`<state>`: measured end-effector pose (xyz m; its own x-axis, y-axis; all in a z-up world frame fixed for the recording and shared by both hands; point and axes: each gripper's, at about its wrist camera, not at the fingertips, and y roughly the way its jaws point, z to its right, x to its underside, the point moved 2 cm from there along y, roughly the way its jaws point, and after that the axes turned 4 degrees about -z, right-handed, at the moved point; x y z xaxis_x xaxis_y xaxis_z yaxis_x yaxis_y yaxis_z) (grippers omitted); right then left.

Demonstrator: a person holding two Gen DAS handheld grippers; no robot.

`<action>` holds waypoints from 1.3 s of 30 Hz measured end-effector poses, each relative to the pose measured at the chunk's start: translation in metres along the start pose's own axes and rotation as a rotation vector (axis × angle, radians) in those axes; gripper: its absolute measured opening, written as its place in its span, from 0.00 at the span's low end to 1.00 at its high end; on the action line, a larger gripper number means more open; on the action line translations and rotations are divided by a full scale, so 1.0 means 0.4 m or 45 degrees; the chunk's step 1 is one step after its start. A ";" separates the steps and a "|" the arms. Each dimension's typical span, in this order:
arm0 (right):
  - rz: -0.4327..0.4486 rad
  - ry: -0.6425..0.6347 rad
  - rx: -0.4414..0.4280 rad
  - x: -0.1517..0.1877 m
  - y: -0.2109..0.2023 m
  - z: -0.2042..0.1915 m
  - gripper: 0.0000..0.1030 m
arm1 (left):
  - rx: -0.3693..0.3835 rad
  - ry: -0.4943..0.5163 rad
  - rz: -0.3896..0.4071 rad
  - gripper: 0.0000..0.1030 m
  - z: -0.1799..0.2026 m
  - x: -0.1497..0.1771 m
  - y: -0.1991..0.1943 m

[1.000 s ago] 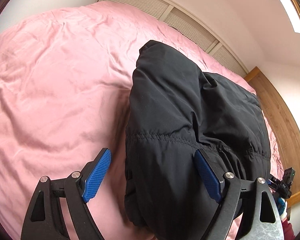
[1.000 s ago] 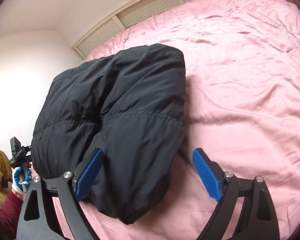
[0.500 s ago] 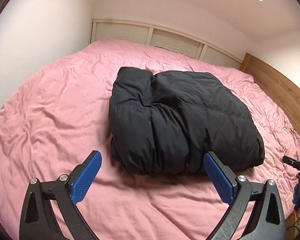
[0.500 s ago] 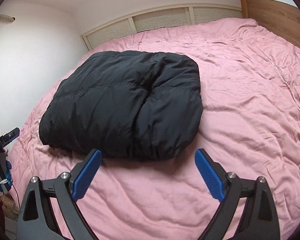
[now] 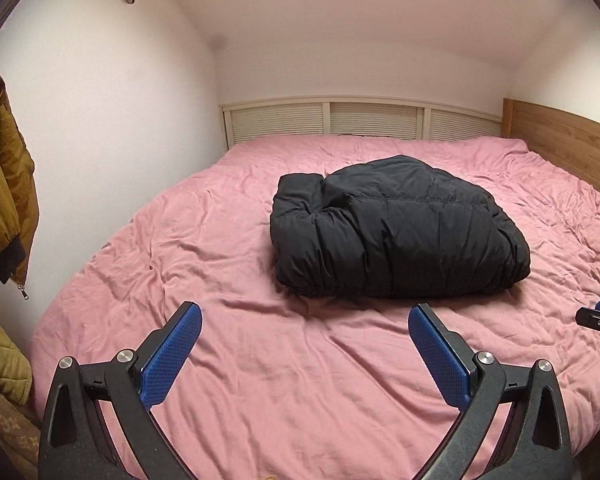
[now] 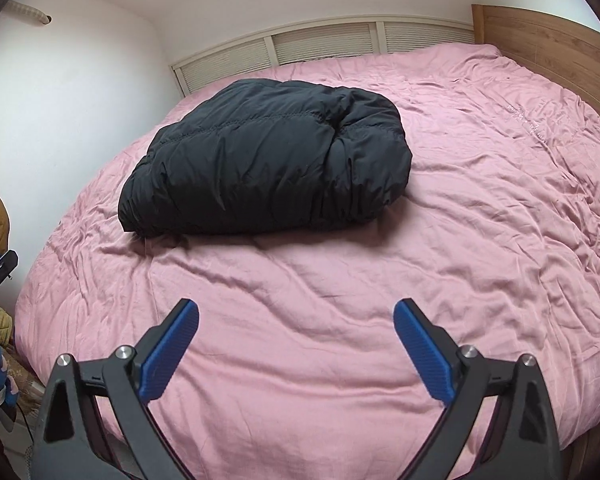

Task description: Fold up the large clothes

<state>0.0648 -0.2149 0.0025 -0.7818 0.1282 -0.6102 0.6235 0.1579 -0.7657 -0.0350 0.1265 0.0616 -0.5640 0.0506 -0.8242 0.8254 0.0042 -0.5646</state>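
Note:
A black puffy jacket (image 5: 400, 232) (image 6: 268, 168) lies folded into a thick bundle on the pink bed cover (image 5: 220, 220) (image 6: 480, 200). My left gripper (image 5: 304, 310) hovers over the cover on the near side of the bundle, well short of it, open and empty. My right gripper (image 6: 297, 304) also hangs above bare cover in front of the jacket. Its jaws are opening with nothing between them. Neither gripper touches the jacket.
A mustard quilted coat (image 5: 4, 160) hangs on the left wall by the bed's near corner. A wooden headboard (image 5: 560, 140) (image 6: 540, 40) borders the right side. Louvred panels (image 5: 340, 120) run along the far wall. Wide stretches of wrinkled cover surround the bundle.
Both grippers let go of the jacket and pulled back and up, away from it. The jacket has settled as a folded bundle on the bed. Both pairs of jaws stand wider.

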 end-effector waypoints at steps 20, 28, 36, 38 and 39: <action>0.048 -0.041 0.044 0.129 -0.148 -0.049 0.96 | 0.034 -0.019 0.101 0.99 -0.026 0.060 -0.146; 0.080 -0.049 0.117 0.155 -0.165 -0.063 0.96 | 0.036 -0.019 0.073 0.99 -0.027 0.089 -0.147; 0.114 -0.024 0.152 0.163 -0.187 -0.043 0.96 | 0.059 -0.021 0.036 0.99 -0.012 0.103 -0.141; 0.111 -0.018 0.156 0.167 -0.187 -0.036 0.96 | 0.064 -0.021 0.031 0.99 -0.008 0.105 -0.139; 0.111 -0.015 0.158 0.168 -0.188 -0.032 0.96 | 0.062 -0.018 0.029 0.99 -0.006 0.107 -0.138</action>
<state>-0.0346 -0.2055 0.0215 -0.7253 0.1245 -0.6770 0.6844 0.0243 -0.7287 -0.1045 0.1307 0.0575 -0.5457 0.0360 -0.8372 0.8360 -0.0454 -0.5469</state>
